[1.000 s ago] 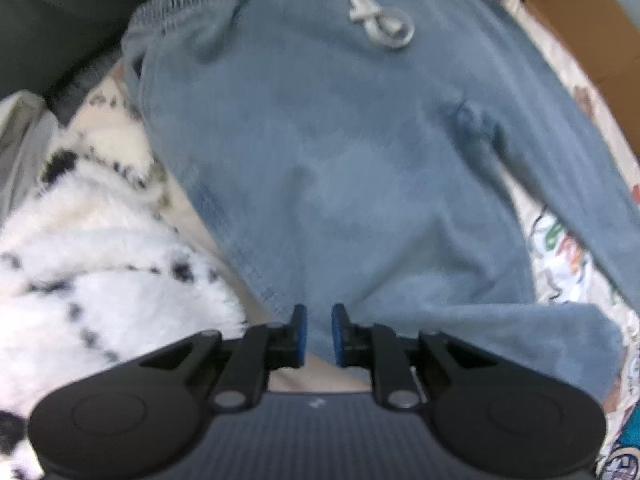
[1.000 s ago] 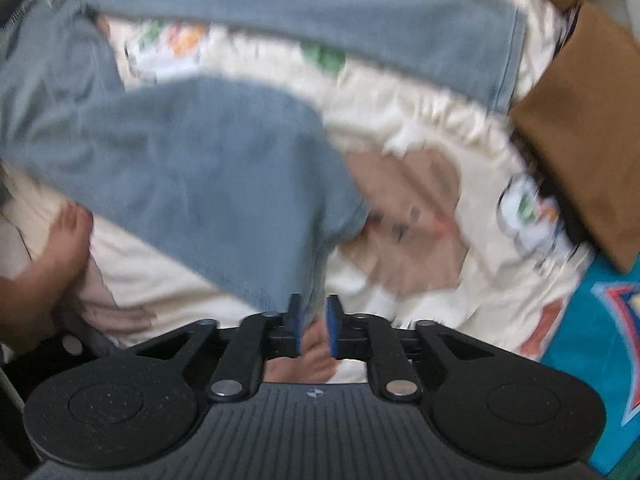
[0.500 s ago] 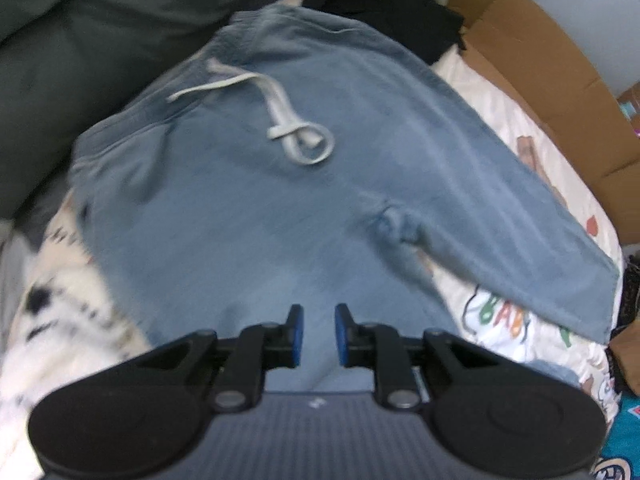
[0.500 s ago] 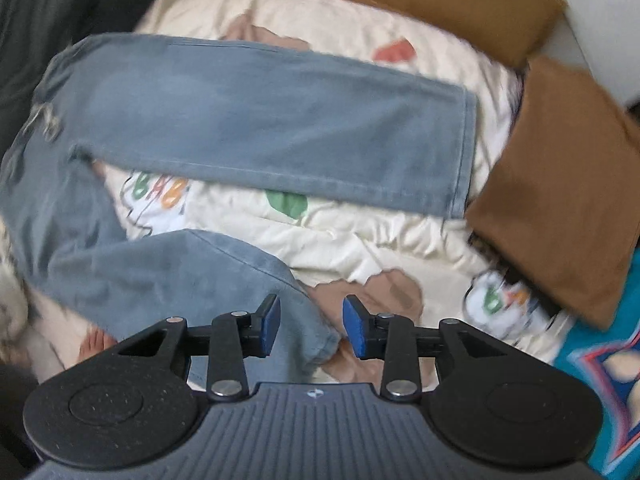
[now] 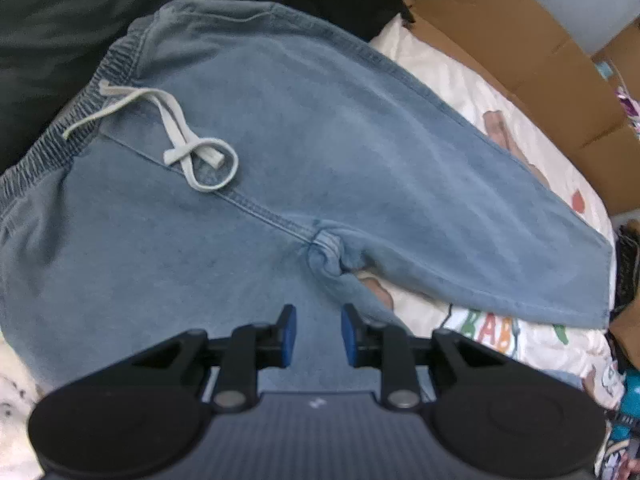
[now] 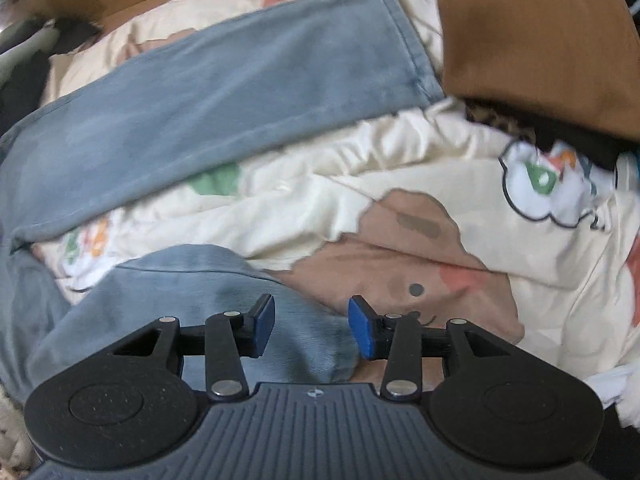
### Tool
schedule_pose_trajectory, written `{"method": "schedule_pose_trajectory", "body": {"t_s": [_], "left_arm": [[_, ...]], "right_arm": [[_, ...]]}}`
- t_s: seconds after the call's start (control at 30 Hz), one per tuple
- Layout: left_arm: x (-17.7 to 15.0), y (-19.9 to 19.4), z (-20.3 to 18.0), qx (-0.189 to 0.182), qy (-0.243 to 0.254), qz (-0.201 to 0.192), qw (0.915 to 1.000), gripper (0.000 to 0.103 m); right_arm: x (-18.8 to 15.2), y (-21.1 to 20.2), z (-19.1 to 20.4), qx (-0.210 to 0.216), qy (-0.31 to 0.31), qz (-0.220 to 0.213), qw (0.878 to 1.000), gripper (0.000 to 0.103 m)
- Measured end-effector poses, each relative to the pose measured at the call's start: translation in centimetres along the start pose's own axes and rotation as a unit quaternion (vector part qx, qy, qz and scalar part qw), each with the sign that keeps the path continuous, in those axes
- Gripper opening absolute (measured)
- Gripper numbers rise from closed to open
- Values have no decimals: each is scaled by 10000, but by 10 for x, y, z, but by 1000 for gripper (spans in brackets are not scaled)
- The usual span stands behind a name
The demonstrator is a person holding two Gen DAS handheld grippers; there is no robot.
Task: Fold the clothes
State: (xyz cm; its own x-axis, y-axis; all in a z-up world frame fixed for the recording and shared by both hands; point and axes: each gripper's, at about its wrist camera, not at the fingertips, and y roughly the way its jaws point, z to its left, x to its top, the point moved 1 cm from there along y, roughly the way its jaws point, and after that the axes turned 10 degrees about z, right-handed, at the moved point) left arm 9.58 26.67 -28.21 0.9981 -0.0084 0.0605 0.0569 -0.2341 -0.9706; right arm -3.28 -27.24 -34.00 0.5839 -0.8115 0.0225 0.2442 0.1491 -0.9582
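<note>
Trousers (image 5: 320, 152): spread flat on bedsheet (image 6: 400, 184), legs apart; no fold visible
Left gripper (image 5: 315, 336): released, empty
Right gripper (image 6: 311, 330): released over leg cuff

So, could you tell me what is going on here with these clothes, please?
A person is folding a pair of blue denim trousers spread on a cartoon-print bedsheet, using handheld tongs. The left tongs hover open over the fabric just below the crotch seam, holding nothing. The right tongs are open above the hem end of the nearer leg. The other leg lies stretched out flat. No fold has been made yet.
</note>
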Motion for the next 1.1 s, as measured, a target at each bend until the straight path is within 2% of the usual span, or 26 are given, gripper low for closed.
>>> {"method": "schedule_pose_trajectory", "body": {"t_s": [0.13,0.2,0.33,0.37,0.43,0.5,0.57,0.7,0.83,1.0,1.1], "left_arm": [[5,19,-6,-26,-2,48,10000,26],[8,28,-11,-39,54,79,9999,26],[15,42,-22,8,239,109,9997,26],[17,45,-24,18,294,138,9995,26],[20,52,-28,26,384,204,9991,26],[22,57,-31,24,416,267,9988,26],[22,62,-33,46,459,310,9985,26],[22,67,-36,33,542,355,9979,26],[23,70,-39,41,566,350,9978,26],[27,75,-40,77,541,313,9980,26],[32,80,-38,50,456,289,9985,21]], "right_arm": [[-6,28,-18,391,488,39,9980,51],[-11,41,-18,463,586,62,9972,58],[-23,59,-10,546,627,0,9965,57],[-25,60,-8,544,641,-55,9964,50],[-28,58,-5,609,648,-121,9960,27],[-31,54,-1,611,649,-223,9958,15],[-34,45,-1,551,641,-356,9958,8],[-40,18,-8,234,882,-660,9936,7],[-47,3,-4,-173,813,-585,9948,7],[-59,-12,-3,-596,871,-488,9932,0],[-66,-14,-6,-734,998,-441,9913,0]]}}
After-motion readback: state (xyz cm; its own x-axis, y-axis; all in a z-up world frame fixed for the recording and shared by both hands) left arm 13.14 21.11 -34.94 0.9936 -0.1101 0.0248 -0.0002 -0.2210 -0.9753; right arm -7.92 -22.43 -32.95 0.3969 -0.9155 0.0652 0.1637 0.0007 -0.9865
